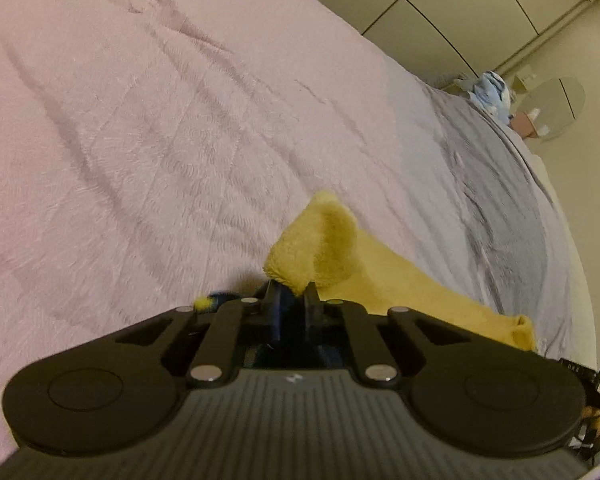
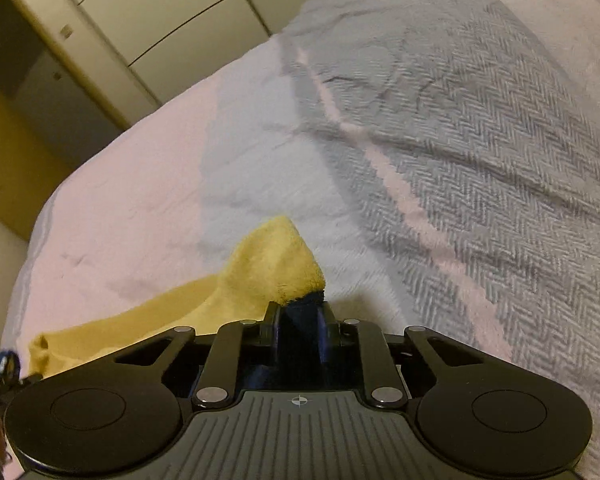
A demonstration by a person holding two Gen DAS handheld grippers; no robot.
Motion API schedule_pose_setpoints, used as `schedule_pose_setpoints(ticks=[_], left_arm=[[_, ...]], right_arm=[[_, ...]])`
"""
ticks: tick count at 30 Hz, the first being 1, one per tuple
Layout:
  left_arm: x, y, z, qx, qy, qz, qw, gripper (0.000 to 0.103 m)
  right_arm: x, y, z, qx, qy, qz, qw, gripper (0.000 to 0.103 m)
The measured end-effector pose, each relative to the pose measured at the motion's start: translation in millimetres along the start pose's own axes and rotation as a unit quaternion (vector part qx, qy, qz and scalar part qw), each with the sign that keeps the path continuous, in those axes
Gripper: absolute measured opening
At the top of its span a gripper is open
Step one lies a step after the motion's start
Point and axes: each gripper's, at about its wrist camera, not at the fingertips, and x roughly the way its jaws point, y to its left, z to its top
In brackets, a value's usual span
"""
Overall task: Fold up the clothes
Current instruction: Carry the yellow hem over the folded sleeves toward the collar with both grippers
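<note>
A yellow fleece cloth [image 1: 400,280] lies on the bed, and its edge runs between my two grippers. In the left wrist view one corner stands up in a folded peak, with my left gripper [image 1: 294,292] shut on its base. The right wrist view shows the other corner of the yellow cloth [image 2: 276,264] raised the same way. A dark blue part of it sits between the fingers of my right gripper [image 2: 300,312], which is shut on it. The rest of the cloth trails off left and sags toward the bedspread [image 2: 460,160].
The pink bedspread [image 1: 140,140] has a grey herringbone section [image 1: 500,200] toward the far edge. A pile of blue clothes [image 1: 490,94] sits at the bed's far corner. Pale wardrobe doors [image 1: 460,8] stand behind the bed, and a doorway [image 2: 28,80] is off to the left.
</note>
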Motion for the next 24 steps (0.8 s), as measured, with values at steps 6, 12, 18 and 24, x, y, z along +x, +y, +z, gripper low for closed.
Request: schedule_pose_setpoints(ticks=[6, 12, 18, 24], left_arm=[[47.1, 11.6, 8.6, 0.008, 0.056, 0.052, 0.9970, 0.013], [10.8, -15.3, 28.1, 0.115, 0.016, 0.077, 0.9902, 0.029], [36.8, -46.7, 47.1, 0.178, 0.071, 0.034, 0.9809, 0.039], [78.6, -52.4, 31.3, 0.200, 0.122, 0.061, 0.9703, 0.021]], right_arm=[[60.3, -0.6, 2.2, 0.003, 0.068, -0.052, 0.996, 0.024], [50.6, 18.2, 26.9, -0.092, 0.065, -0.042, 0.993, 0.042], [64.7, 54.9, 40.4, -0.248, 0.092, -0.002, 0.964, 0.052], [101.3, 81.7, 6.5, -0.351, 0.156, 0.022, 0.923, 0.056]])
